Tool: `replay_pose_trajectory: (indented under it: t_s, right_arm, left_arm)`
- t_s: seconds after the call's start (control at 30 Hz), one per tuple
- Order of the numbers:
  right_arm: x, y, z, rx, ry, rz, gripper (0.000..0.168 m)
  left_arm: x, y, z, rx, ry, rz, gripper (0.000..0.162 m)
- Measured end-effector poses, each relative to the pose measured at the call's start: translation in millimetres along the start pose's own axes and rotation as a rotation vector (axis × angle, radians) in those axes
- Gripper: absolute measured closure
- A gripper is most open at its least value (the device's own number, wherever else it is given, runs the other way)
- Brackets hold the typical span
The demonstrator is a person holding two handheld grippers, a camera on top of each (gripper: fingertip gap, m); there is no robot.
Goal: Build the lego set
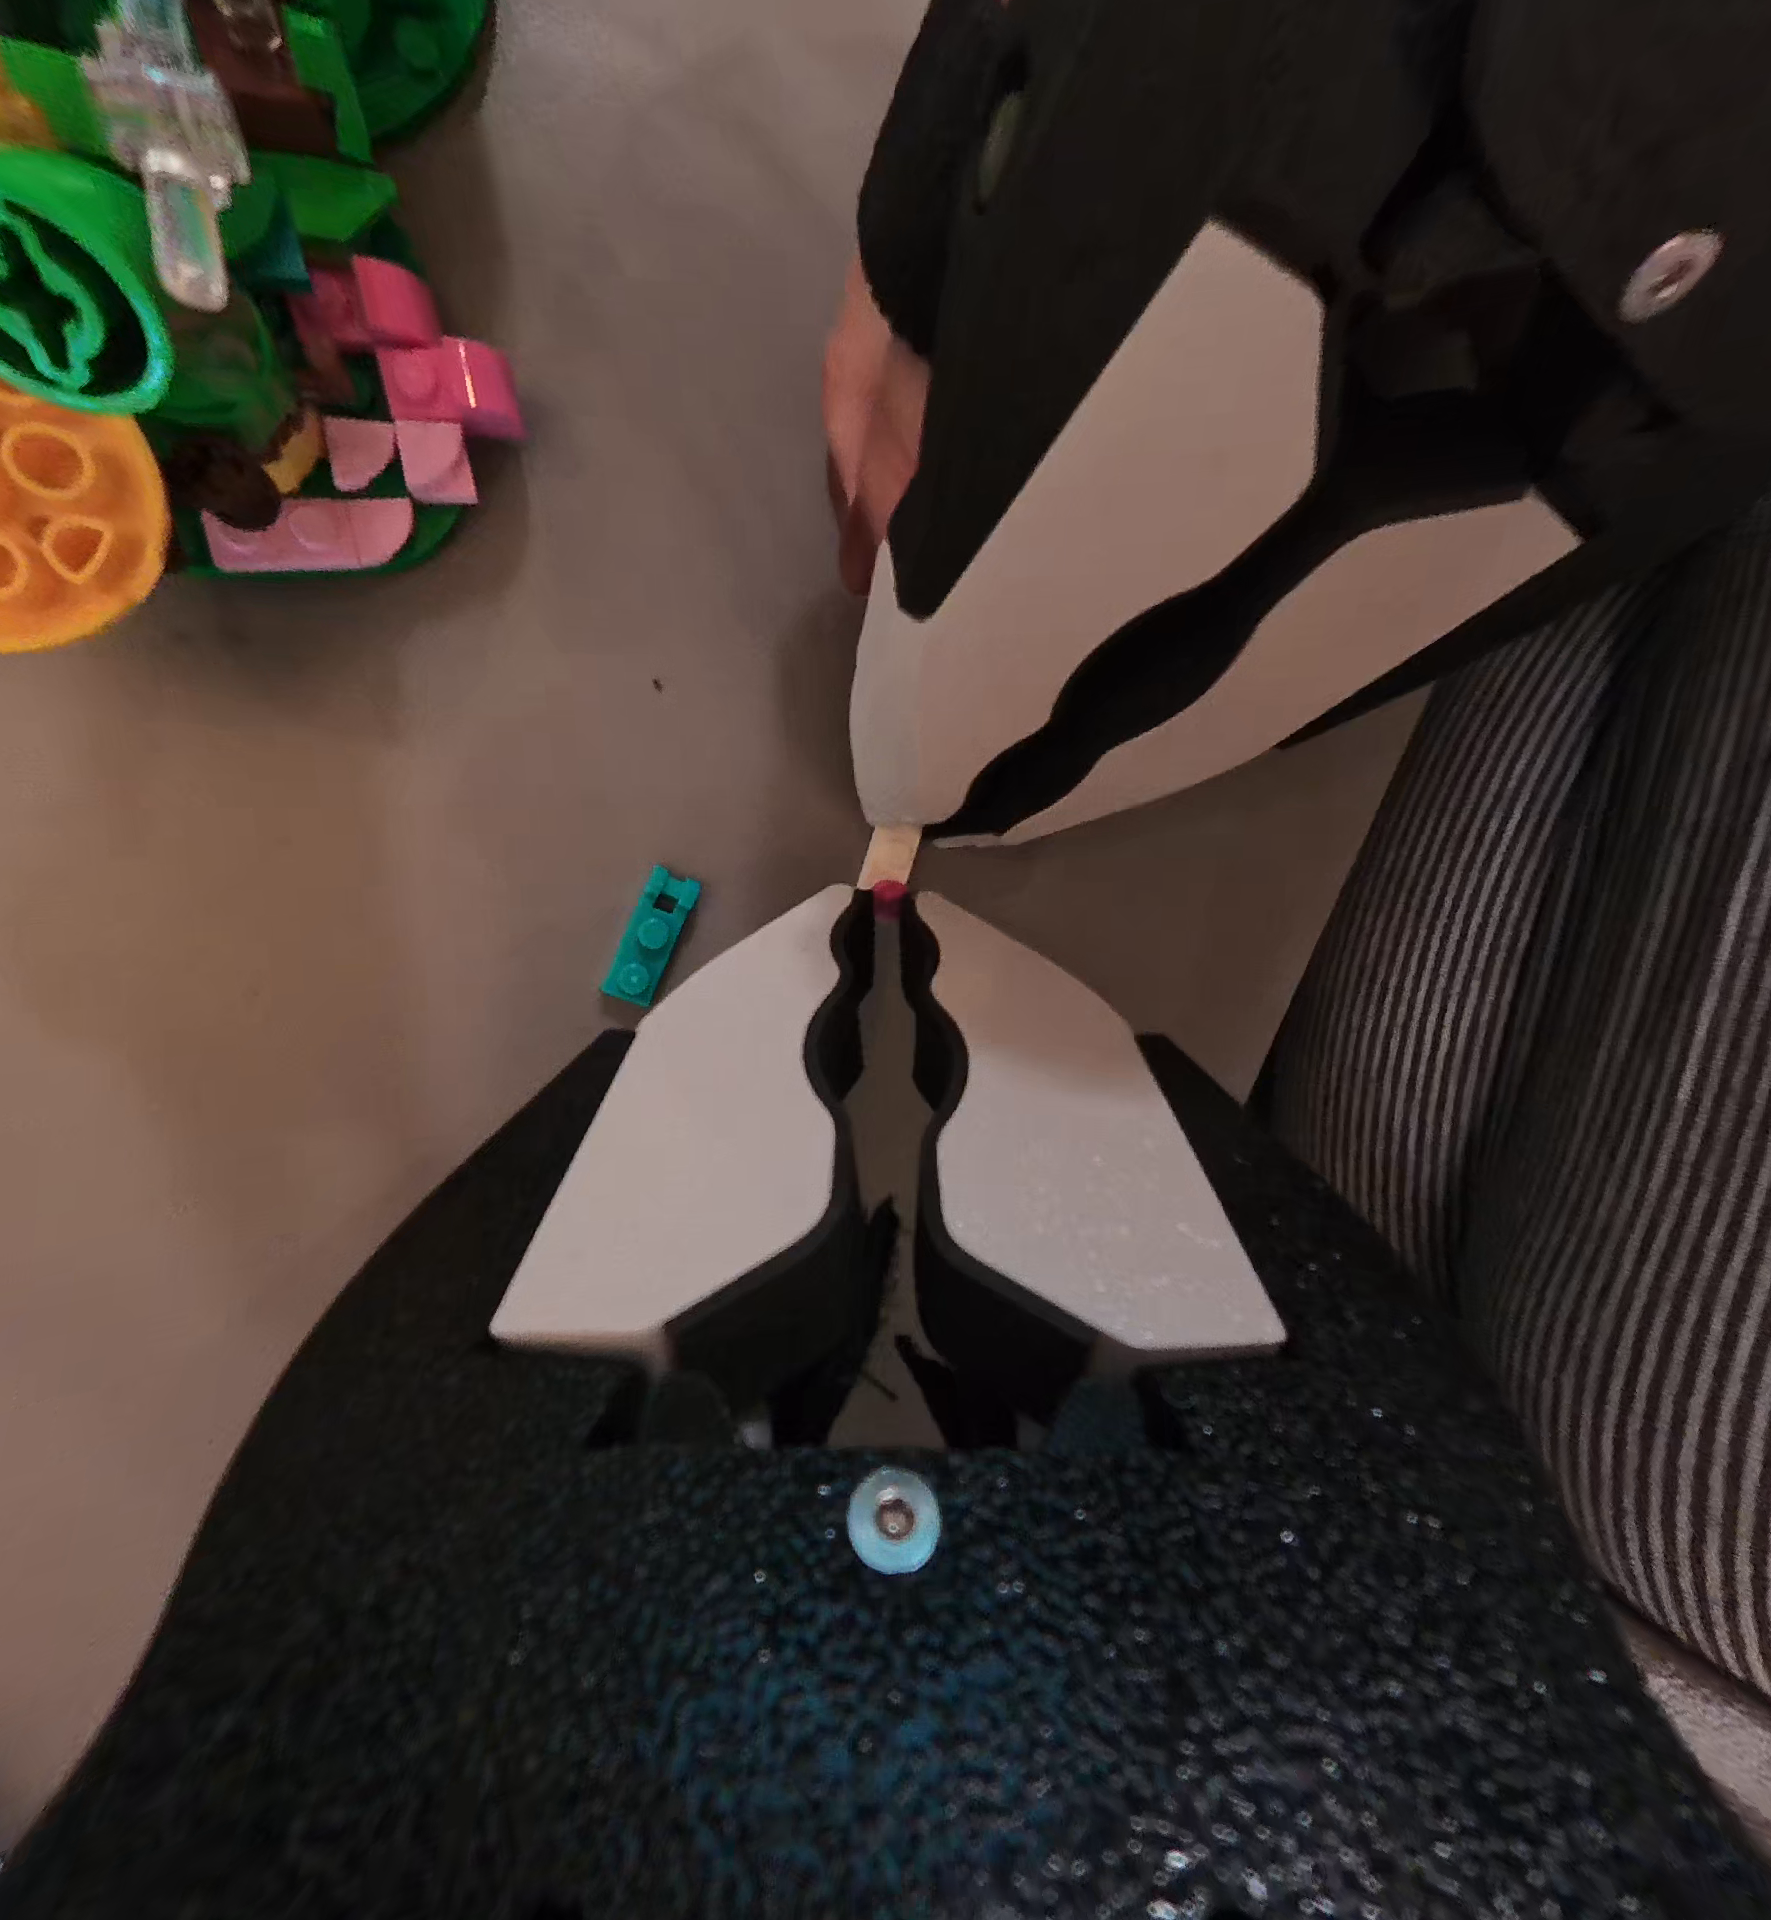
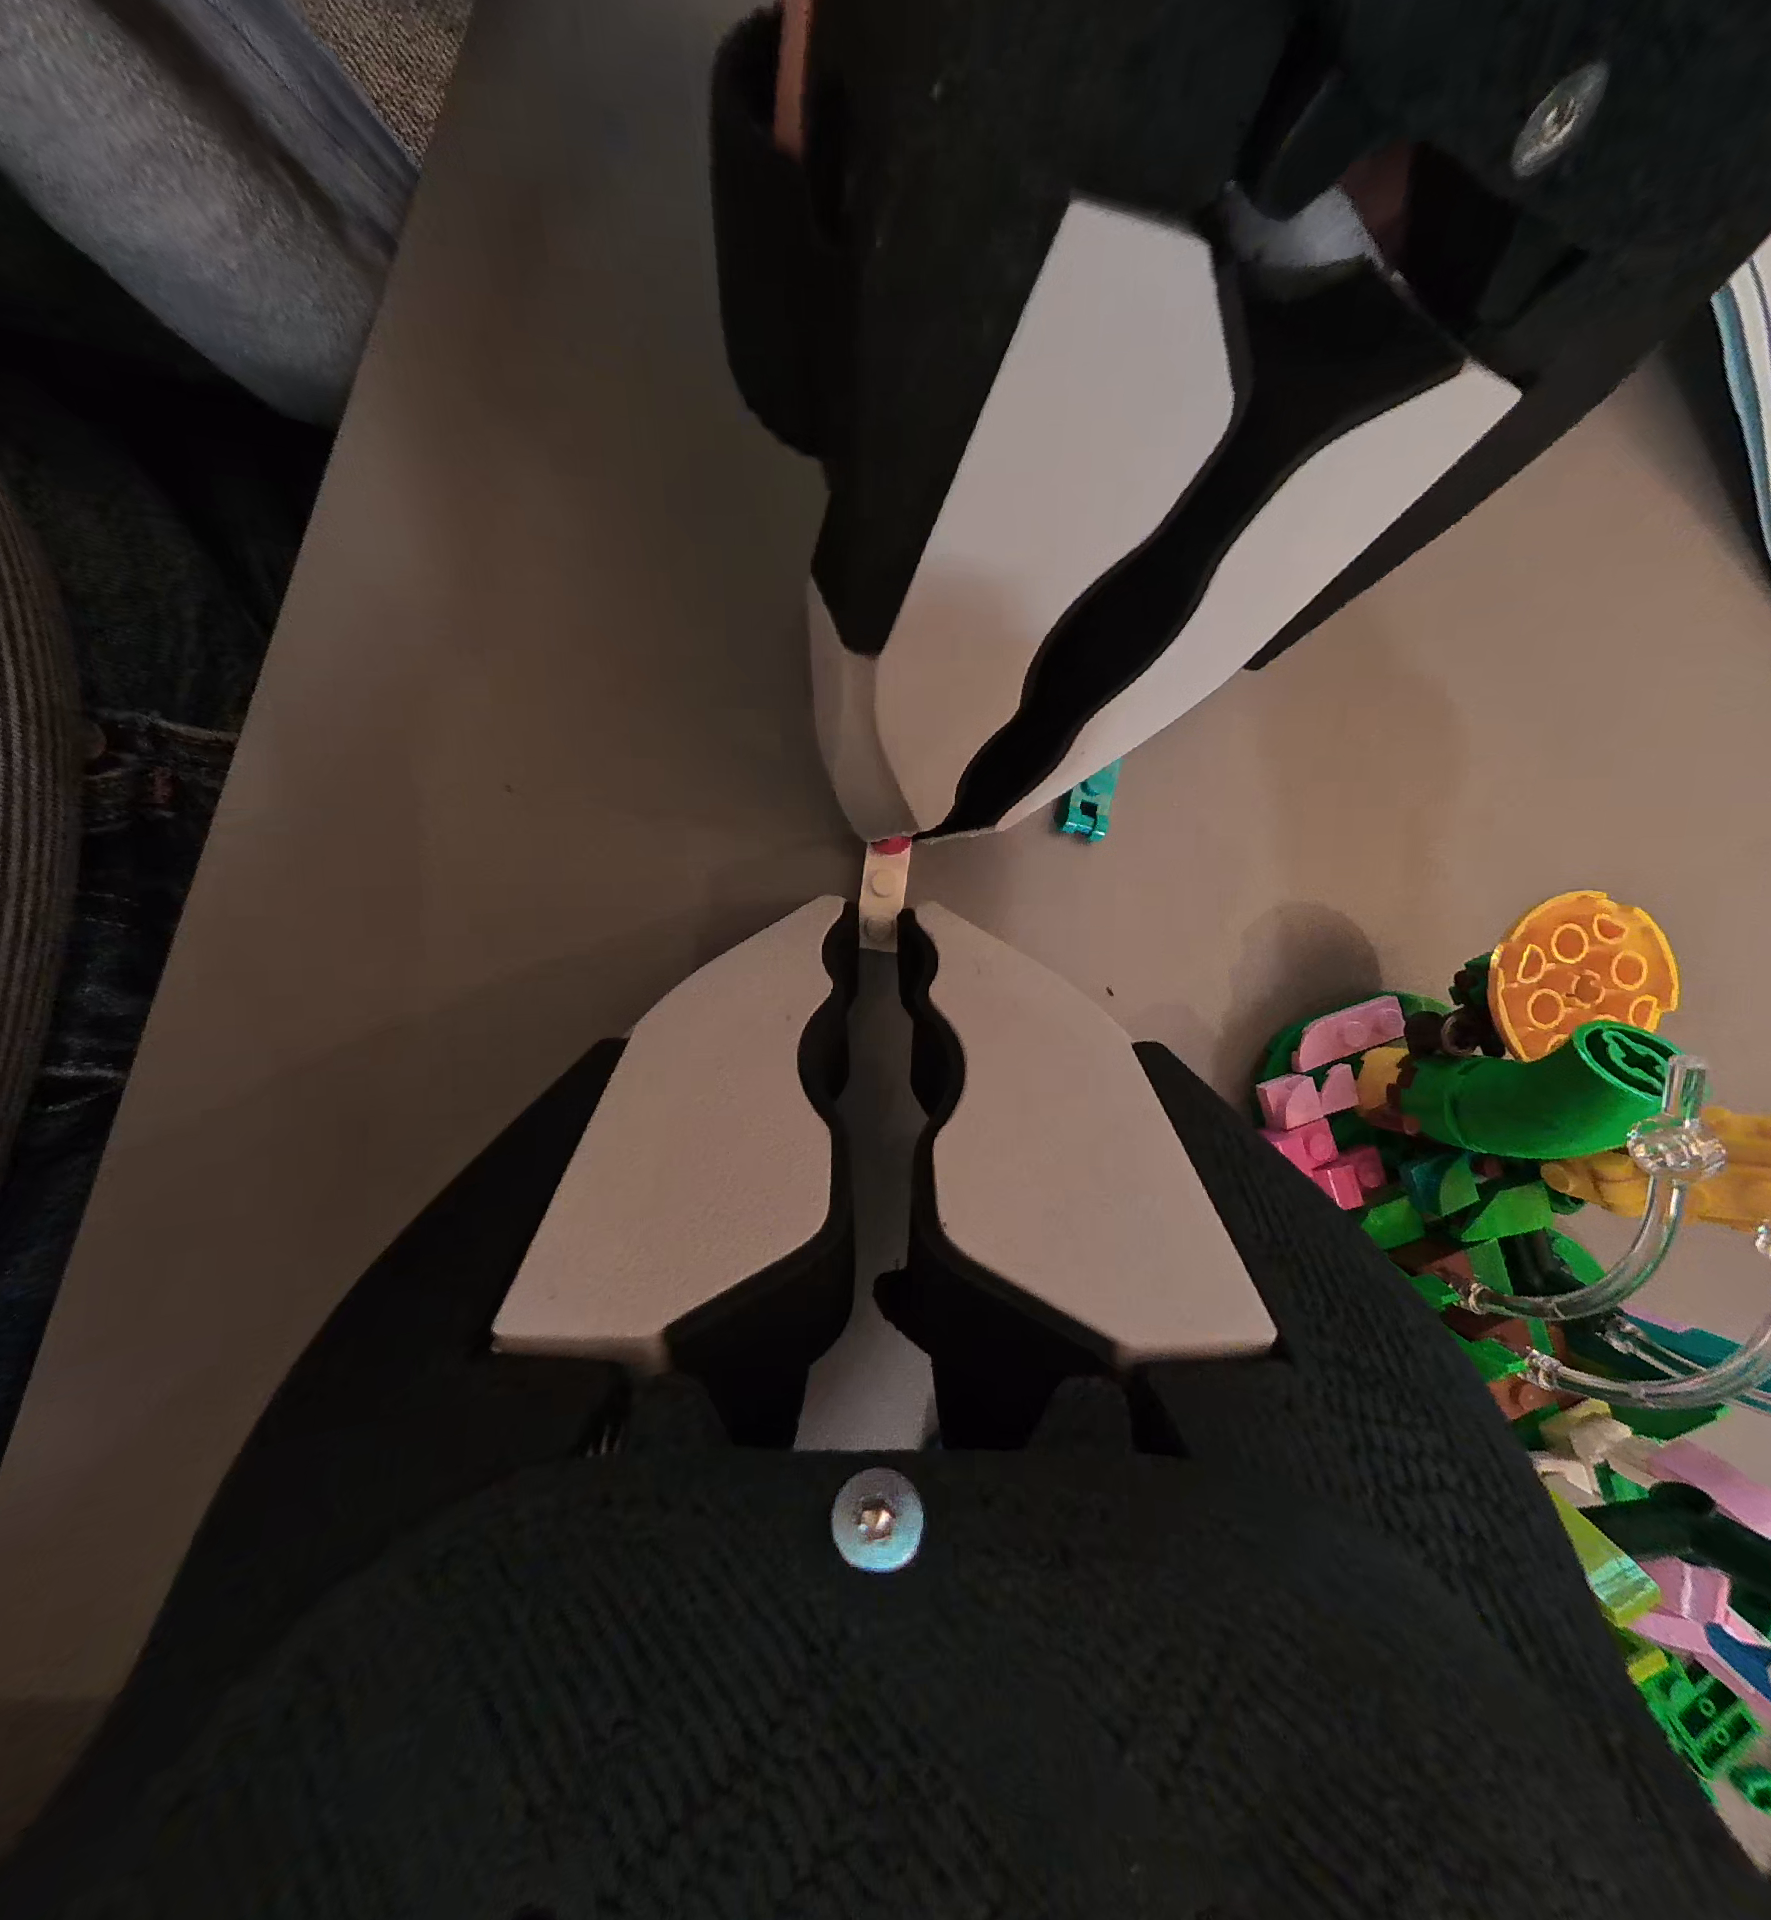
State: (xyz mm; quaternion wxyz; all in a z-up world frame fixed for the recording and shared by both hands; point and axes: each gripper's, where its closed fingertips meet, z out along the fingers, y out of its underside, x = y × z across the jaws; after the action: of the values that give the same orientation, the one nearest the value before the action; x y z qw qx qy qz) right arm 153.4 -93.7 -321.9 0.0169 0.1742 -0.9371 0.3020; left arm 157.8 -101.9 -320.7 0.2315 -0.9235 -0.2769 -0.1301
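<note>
Grey tabletop fills most of what I see, with my two grippers meeting tip to tip above its middle. Largest on it is the part-built lego model, green foliage with pink pieces, a round orange disc and clear curved stems, sitting well off to one side of the grippers; in the left wrist view it crowds the upper left corner. A striped sleeve runs along the right edge of that view. My right gripper has its fingers closed down onto one end of a small white plate, whose studded face shows in the right wrist view. My left gripper is pinching a tiny red round piece at its tips, and that piece sits at the free end of the white plate, touching it as far as I can tell. A teal lego clip plate lies flat on the table just beside the left gripper's fingers, apart from both held pieces.
</note>
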Motion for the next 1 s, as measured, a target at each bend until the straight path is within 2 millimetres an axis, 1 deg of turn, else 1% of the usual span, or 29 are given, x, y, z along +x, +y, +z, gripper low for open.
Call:
replay_pose_trajectory:
  t_s: [0.2, 0.4, 0.53, 0.7, 0.87, 1.0]
  right_arm:
    - [0, 0, 0, 0.013, -0.003, 0.010, 0.162]
    - [0, 0, 0, 0.017, -0.003, 0.012, 0.162]
    - [0, 0, 0, 0.018, -0.002, 0.012, 0.162]
    - [0, 0, 0, 0.024, -0.003, 0.015, 0.162]
    - [7, 5, -3, 0.020, 0.026, 0.018, 0.162]
    - [13, 3, -9, 0.052, 0.043, 0.026, 0.162]
  left_arm:
    - [-1, 0, 0, -0.016, -0.020, 0.008, 0.157]
    - [1, 1, 0, 0.008, -0.010, -0.001, 0.145]
    - [0, 1, 1, 0.032, 0.003, -0.021, 0.149]
    - [0, 2, -1, 0.047, 0.006, -0.021, 0.149]
    - [3, 0, -9, 0.140, -0.015, 0.034, 0.146]
    - [-1, -9, -21, 0.297, -0.153, 0.217, 0.143]
